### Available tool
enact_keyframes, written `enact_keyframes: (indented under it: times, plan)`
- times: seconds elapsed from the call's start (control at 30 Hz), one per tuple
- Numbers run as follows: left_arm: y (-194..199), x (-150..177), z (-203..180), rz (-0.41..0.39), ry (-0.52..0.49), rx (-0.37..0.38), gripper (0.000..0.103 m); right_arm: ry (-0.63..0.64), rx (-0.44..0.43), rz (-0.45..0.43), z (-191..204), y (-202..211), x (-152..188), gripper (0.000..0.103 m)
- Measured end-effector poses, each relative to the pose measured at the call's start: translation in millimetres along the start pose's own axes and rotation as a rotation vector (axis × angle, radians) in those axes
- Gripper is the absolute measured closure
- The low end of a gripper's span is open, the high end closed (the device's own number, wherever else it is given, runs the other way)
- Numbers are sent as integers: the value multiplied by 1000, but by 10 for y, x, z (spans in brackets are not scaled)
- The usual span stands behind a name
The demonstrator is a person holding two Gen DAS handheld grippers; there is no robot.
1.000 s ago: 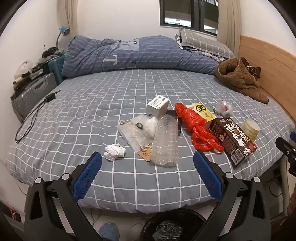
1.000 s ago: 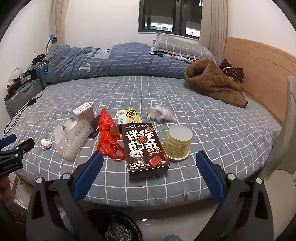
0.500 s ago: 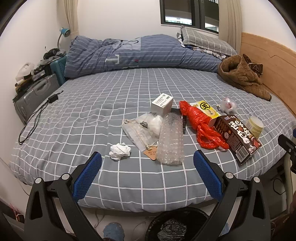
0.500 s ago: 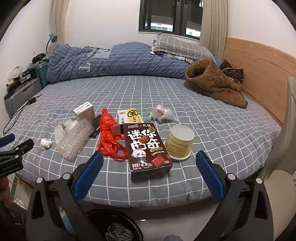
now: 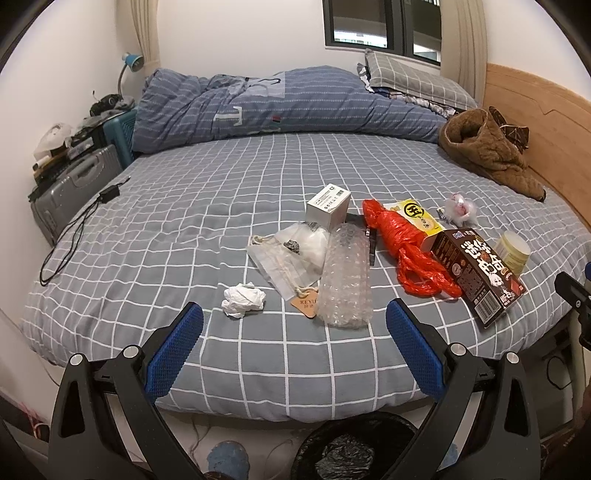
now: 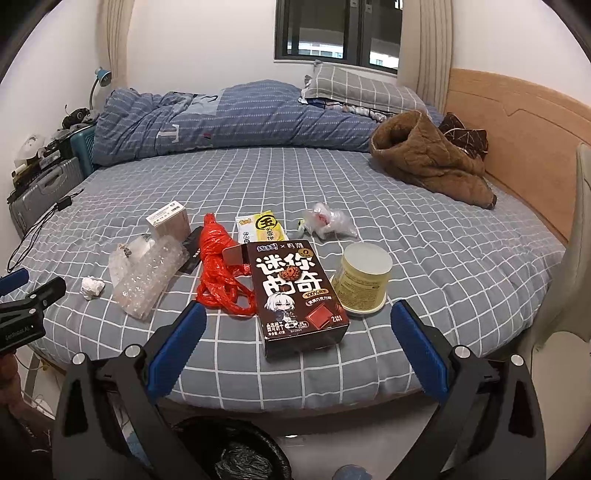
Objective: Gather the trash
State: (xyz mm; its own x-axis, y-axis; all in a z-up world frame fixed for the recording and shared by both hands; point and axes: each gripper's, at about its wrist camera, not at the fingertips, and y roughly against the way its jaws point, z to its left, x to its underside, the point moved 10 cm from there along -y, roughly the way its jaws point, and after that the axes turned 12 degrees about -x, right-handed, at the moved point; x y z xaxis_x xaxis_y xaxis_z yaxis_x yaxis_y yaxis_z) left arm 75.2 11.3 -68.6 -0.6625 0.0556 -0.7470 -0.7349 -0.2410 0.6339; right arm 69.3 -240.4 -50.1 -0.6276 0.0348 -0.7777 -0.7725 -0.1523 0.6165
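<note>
Trash laid out on the bed (image 5: 207, 206), both claws spread wide and empty at its near edge.
The left claw (image 5: 294, 345) faces the bubble-wrap roll (image 5: 345, 275), long axis running away from it, beside a tag reading "KEYU" (image 5: 305, 305). The right claw (image 6: 298, 345) is nearer the brown cookie box (image 6: 295, 291), marked "100%", lengthwise ahead; the bin (image 6: 236, 450) sits below.

Setting: home bedroom. Ahead of both sets of jaws, a bed with grey white-checked sheet (image 5: 207, 192); beyond it a rumpled blue striped duvet (image 5: 295, 103), grey checked pillow (image 6: 362, 92), wooden headboard (image 6: 517, 140) to the right. Dark curtained window (image 6: 336, 29) on far wall; grey hard-shell suitcase (image 5: 70, 188) far left.
</note>
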Motion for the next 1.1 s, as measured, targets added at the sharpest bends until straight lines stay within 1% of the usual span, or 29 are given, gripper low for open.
enact_keyframes:
  times: [1.1]
  plan:
    - [35, -5, -29, 2, -7, 4, 6, -18, 11, -2, -34, 6, 7, 7]
